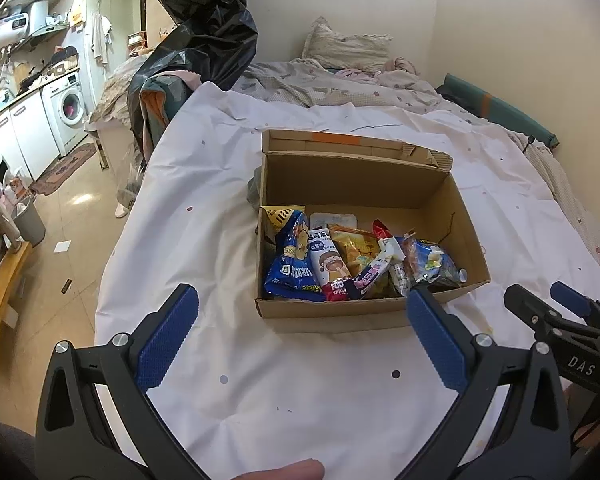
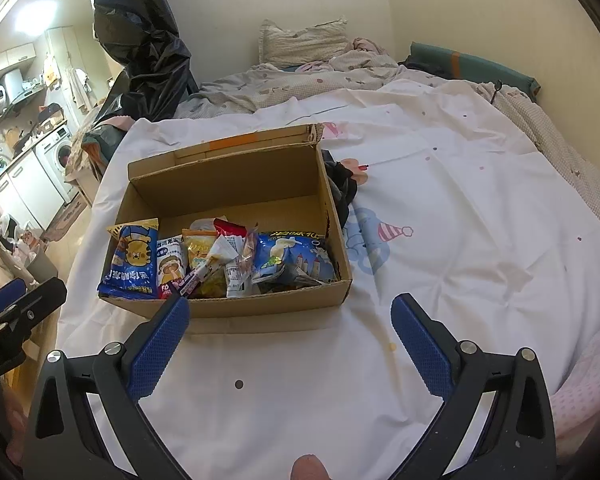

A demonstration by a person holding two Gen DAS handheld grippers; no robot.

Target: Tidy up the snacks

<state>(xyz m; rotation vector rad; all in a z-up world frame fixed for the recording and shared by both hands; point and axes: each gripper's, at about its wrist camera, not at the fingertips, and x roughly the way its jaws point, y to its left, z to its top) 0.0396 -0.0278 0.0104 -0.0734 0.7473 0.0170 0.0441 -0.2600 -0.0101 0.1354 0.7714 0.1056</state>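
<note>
Box: on sheet, middle of bed
Snacks: in box, near end
Pillow: behind box

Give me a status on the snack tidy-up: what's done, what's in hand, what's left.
Done: the snack packets all stand in a row along the near wall of the cardboard box; none show loose on the white sheet.
In hand: nothing. The left gripper and right gripper are both open and empty, short of the box.
Left: possibly closing the box's open flap.
</note>
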